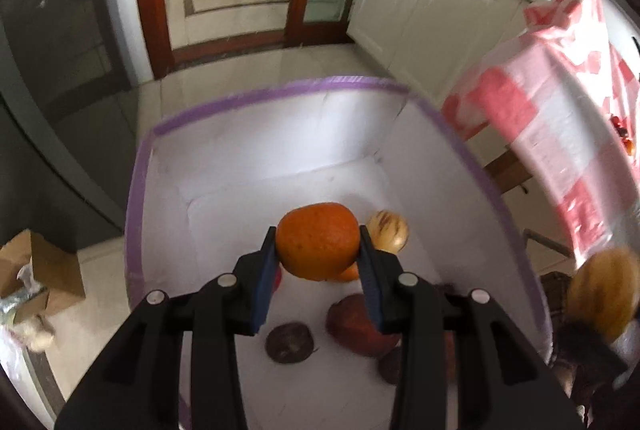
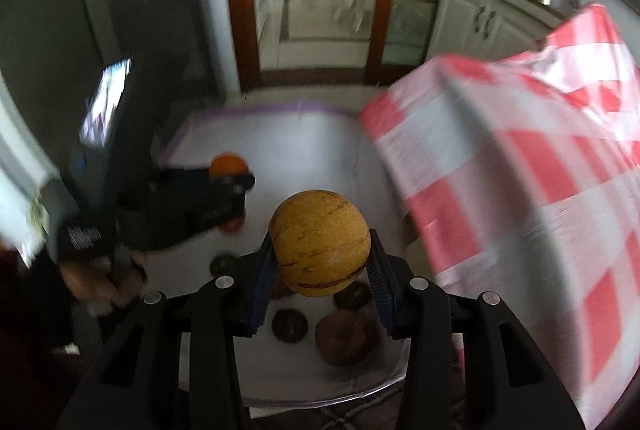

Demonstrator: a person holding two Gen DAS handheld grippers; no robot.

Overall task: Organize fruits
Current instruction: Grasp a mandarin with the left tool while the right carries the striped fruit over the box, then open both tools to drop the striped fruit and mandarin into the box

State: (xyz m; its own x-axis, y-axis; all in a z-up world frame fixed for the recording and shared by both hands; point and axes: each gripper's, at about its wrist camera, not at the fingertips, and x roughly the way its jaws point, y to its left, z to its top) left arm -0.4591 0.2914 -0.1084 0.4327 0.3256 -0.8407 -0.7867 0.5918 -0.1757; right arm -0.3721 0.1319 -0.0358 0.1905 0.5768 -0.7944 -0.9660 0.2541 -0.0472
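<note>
The left gripper (image 1: 319, 250) grips an orange (image 1: 318, 241) between its blue fingers (image 1: 265, 280), and the right gripper (image 2: 320, 258) grips a yellow striped melon (image 2: 319, 243) the same way. Both hang over a white bin (image 1: 256, 134) with a purple rim that stands on the floor beside a counter draped in a red-checked cloth (image 2: 520, 190).

The main risk is a hard drop. Each fruit is round and is pinched only at its sides, so it could roll out of the pads early and land on the fruits already lying in the bin: a pale striped melon (image 1: 389, 232), a red fruit (image 1: 358, 326) and a dark round fruit (image 1: 288, 343). A release from this height could bruise them or send one bouncing against the bin wall. The two grippers are also near each other over the same bin, so they could knock together if both descend at once.

The orange sits near the left fingertips, bulging above and below the pads. The melon fills the right fingers' gap likewise, with dark fruits (image 2: 290, 326) below it.
</note>
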